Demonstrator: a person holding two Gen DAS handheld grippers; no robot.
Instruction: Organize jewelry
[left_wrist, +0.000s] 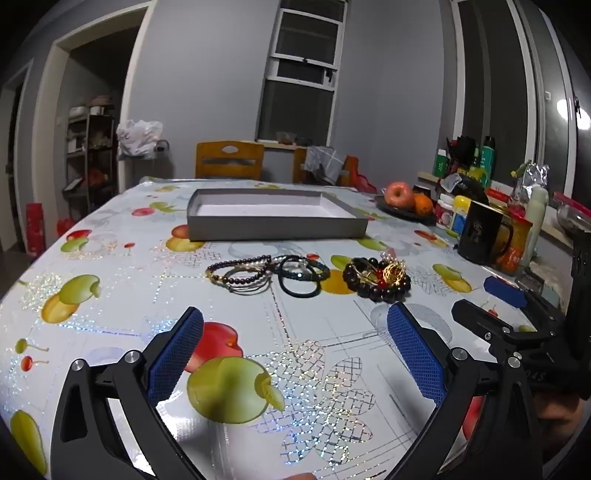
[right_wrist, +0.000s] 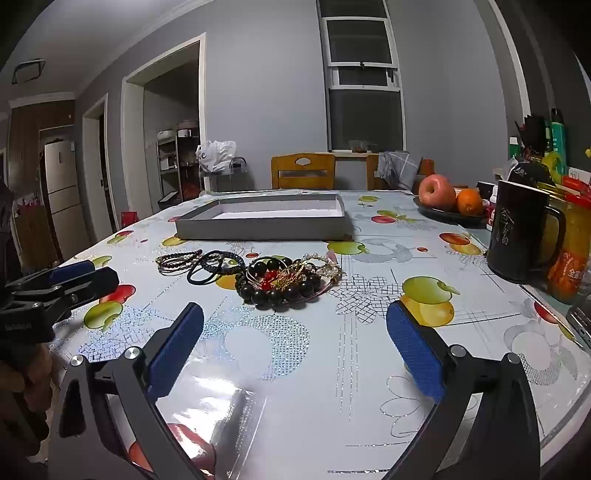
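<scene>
Both the left tool (left_wrist: 295, 350) and the right tool (right_wrist: 294, 349) stood wide and empty above the tabletop (left_wrist: 110, 314), the jewelry (left_wrist: 306, 273) lying mid-frame before the grey tray (left_wrist: 273, 223).

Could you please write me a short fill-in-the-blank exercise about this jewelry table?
1. The grey tray behind the jewelry holds ____ pieces so far.
2. The left gripper and the right gripper both have their jaws ____.
3. On the dark plate, an orange sits beside an ____.
4. The big bracelet is strung with ____ beads.

Answers: no; open; apple; black
</scene>
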